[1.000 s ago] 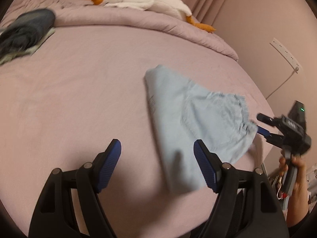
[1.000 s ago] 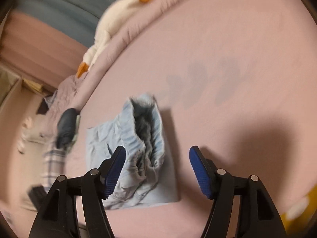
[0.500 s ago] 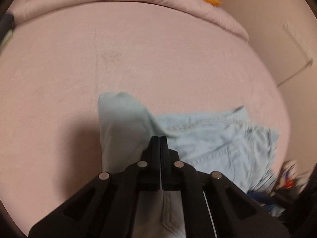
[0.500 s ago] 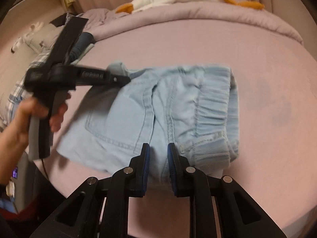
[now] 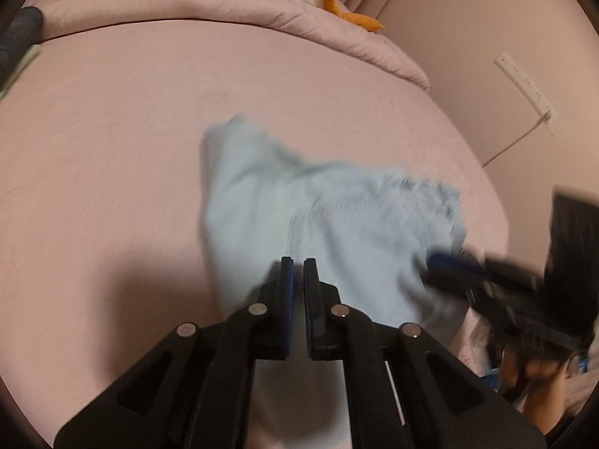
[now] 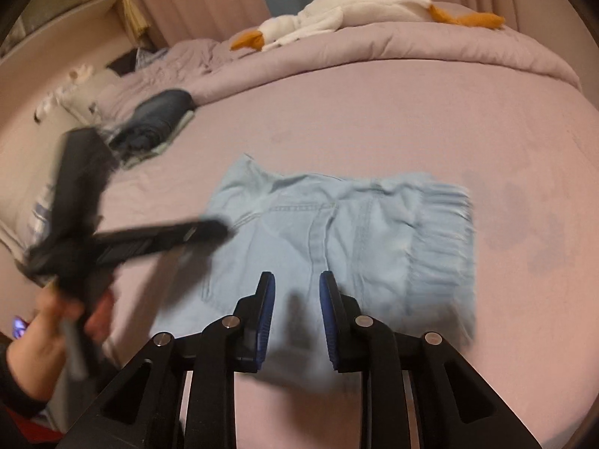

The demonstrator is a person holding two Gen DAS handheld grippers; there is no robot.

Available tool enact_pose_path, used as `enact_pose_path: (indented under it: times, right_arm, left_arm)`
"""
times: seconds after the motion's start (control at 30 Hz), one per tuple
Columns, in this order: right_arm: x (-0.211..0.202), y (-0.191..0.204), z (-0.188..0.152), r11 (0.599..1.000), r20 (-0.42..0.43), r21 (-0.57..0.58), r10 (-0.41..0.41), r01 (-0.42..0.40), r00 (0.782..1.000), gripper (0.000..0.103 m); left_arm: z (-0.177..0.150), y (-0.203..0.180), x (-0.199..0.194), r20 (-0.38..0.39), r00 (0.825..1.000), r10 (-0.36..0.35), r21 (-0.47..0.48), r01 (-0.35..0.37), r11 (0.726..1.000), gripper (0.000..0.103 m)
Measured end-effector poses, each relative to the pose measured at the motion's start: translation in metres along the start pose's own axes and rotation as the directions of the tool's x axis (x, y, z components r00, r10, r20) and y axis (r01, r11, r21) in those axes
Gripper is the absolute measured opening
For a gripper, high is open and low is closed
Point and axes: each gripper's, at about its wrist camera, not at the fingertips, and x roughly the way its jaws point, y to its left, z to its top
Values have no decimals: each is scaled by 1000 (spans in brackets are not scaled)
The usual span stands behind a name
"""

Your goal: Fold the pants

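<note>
The folded light blue pants (image 5: 329, 224) lie on the pink bed near its front edge; they also show in the right wrist view (image 6: 337, 232), elastic waistband to the right. My left gripper (image 5: 298, 265) hovers over the pants' near left edge, its jaws a narrow slit apart with nothing visibly clamped. It appears blurred in the right wrist view (image 6: 209, 230). My right gripper (image 6: 296, 284) is partly open above the pants' near edge, holding nothing. It shows blurred in the left wrist view (image 5: 441, 265).
A white plush goose (image 6: 355, 7) lies on the rolled pink duvet (image 6: 411, 48) at the back. A dark folded garment (image 6: 157, 119) sits at the bed's left side. A wall and power strip (image 5: 524, 86) stand to the right.
Both grippers were shut on the pants half a second ago. Now the right jaws have opened partway and the left a slit, both pulling back; the pants lie flat.
</note>
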Motion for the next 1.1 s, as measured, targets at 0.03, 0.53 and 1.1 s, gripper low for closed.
enact_pose_path:
  times: [0.03,0.53,1.1]
  right_arm:
    - [14,1,1,999,-30,-12,-30,30,999,25]
    - [35,18,42,993,-53,41,109,-107,993,59]
    - [158,74,97,974,-286,-221,-16,-50,958,13]
  left_arm:
    - [-9,4,3,-28,1000,-5,-16,5,1000,2]
    - [-73,32,-49,78,991,-109,-216,123,968,58]
    - [-72,6,-22,1,998,-57,-118,57,991,17]
